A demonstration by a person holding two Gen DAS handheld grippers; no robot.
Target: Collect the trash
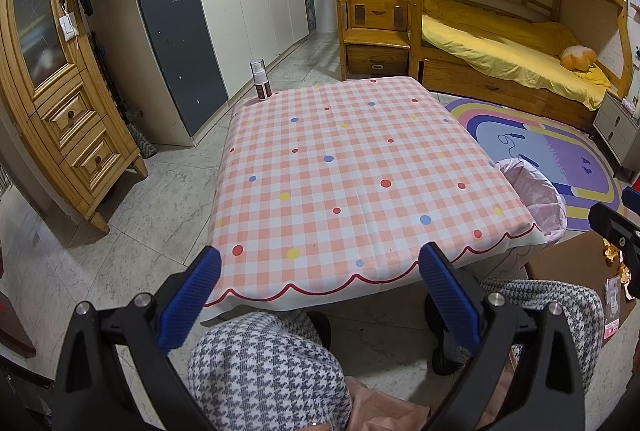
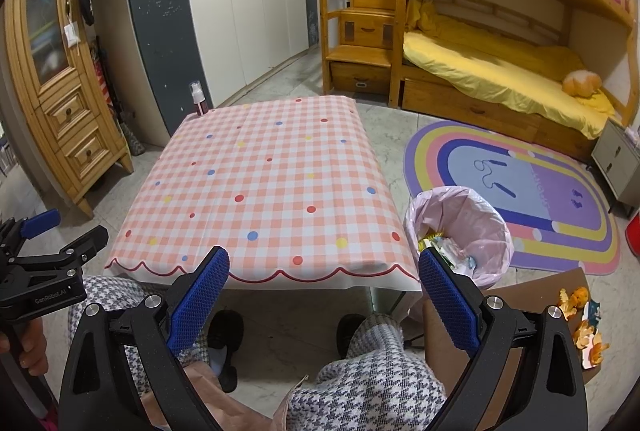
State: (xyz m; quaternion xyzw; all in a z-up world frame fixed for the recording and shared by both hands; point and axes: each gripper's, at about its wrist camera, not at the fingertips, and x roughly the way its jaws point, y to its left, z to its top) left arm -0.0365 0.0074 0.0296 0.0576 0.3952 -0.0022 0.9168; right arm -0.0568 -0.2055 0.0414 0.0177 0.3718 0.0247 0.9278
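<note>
Left gripper point(image 1: 320, 295) low in frame, blue-padded jaws spread wide, nothing between them. Beyond it, counter point(image 1: 352, 167) under pink checked cloth with coloured dots. Spray bottle point(image 1: 260, 79) upright at counter's far left corner. Pink-lined bin point(image 1: 536, 203) just beside counter's right edge, contents hidden. Right gripper point(image 1: 616, 235) at right edge, partly cut off. Houndstooth knees point(image 1: 264, 367) at bottom.

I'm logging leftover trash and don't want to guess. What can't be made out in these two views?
- Trash bin: left wrist view shows only part of its pink liner behind the table corner; contents hidden there.
- Orange peels on the cardboard: cut off by the left view's right edge.
- Spray bottle: label too small to read.
- Floor under the table: hidden by the tablecloth.
</note>
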